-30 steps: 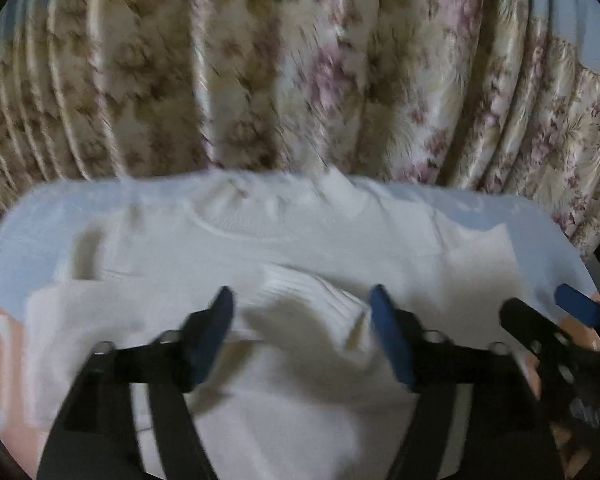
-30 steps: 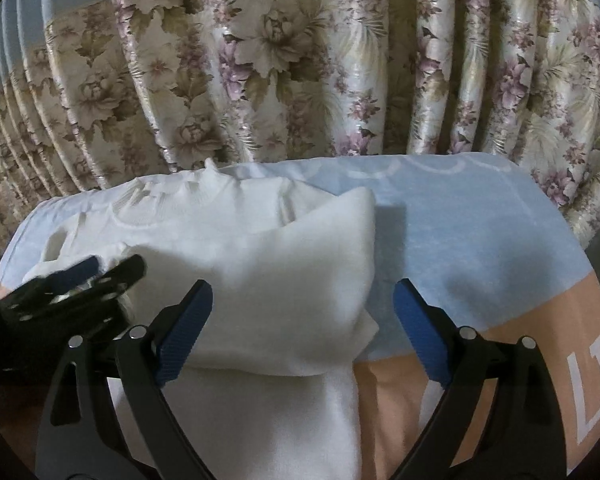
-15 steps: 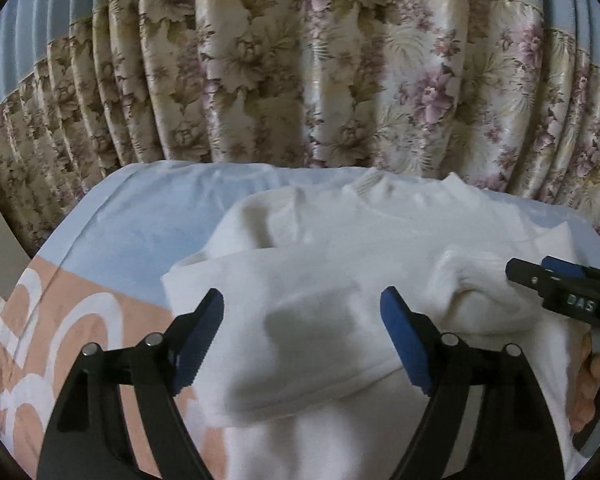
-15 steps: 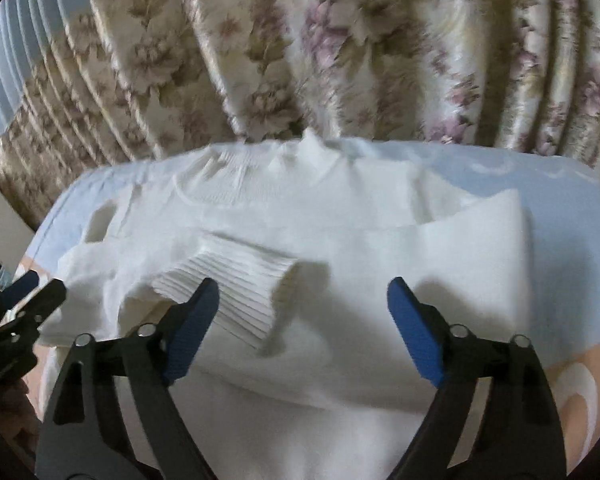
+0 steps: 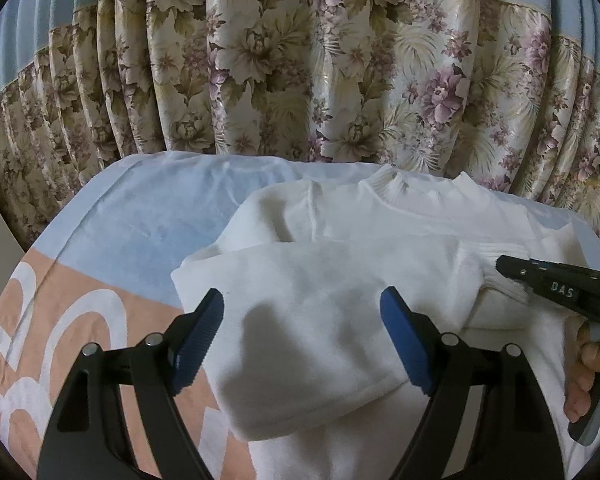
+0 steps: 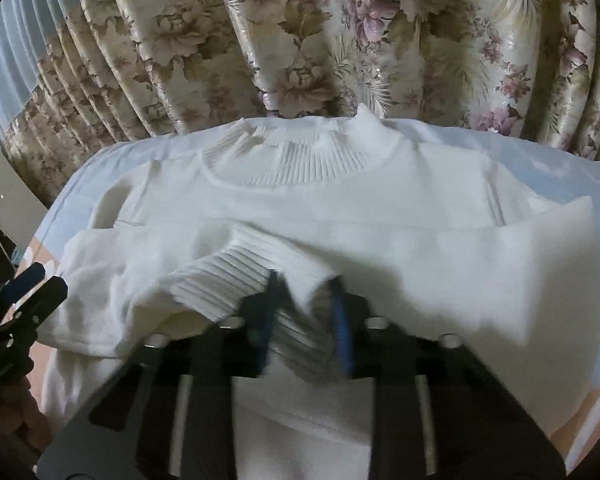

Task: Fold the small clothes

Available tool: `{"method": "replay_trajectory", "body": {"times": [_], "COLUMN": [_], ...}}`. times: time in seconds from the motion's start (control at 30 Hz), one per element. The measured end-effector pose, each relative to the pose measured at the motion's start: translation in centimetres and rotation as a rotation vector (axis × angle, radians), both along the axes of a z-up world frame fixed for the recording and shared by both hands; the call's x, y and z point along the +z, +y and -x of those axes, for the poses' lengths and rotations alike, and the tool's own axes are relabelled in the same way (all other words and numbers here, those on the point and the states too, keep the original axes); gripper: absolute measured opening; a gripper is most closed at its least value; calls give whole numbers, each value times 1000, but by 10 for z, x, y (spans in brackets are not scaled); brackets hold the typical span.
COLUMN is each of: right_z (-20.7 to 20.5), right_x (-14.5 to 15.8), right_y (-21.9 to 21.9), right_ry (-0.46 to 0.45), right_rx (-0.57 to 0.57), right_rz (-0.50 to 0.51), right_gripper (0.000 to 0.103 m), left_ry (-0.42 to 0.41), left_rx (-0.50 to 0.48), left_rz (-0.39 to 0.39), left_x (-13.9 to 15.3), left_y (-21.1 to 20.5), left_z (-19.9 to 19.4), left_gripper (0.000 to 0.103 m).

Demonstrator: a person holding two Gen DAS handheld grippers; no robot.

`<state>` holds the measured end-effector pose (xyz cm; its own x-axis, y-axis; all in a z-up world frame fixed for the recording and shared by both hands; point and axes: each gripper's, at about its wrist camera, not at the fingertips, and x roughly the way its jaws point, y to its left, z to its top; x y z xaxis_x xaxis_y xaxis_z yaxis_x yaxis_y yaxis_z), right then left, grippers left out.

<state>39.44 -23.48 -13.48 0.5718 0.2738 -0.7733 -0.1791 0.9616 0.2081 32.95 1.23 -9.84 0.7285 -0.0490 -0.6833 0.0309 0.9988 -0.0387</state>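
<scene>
A white knit sweater (image 6: 340, 208) lies flat, collar toward the floral curtain (image 5: 300, 60), on a surface covered by a blue and peach printed cloth (image 5: 132, 216); whether that surface is a bed or a tabletop I cannot tell. Both sleeves are already crossed over the chest, which narrows the garment ahead of a lengthwise fold. The right tool (image 6: 304, 316) has just been closing, and its blue pads now pinch the ribbed cuff (image 6: 228, 276) of the sleeve that lies across the middle; the cuff bunches up between them. Taking the cuff, the stiffest part of the sleeve, probably gives a firm hold for pulling the sleeve straight or tucking it flatter. In the left wrist view this tool enters from the right edge, with the person's fingers (image 5: 592, 354) wrapped around its handle. The left tool (image 5: 302, 340) hangs with its jaws wide apart above the folded sleeve on its own side, gripping nothing; it seems placed to pin or take that edge while the other sleeve is adjusted. If the cuff is tugged hard, the loose knit beneath may drag along.
</scene>
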Motion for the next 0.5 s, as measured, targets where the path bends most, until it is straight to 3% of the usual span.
{"method": "replay_trajectory", "body": {"times": [0.2, 0.5], "right_z": [-3, -13], "right_x": [11, 21], "right_y": [-7, -78], "right_ry": [-39, -42], "right_rx": [-39, -228], "right_rz": [35, 144], "right_gripper": [10, 10], "left_ry": [2, 13], "left_rx": [19, 51], "left_rz": [-6, -11], "left_x": [-1, -3], "left_y": [6, 12], "left_z": [-3, -7], "left_gripper": [81, 81]}}
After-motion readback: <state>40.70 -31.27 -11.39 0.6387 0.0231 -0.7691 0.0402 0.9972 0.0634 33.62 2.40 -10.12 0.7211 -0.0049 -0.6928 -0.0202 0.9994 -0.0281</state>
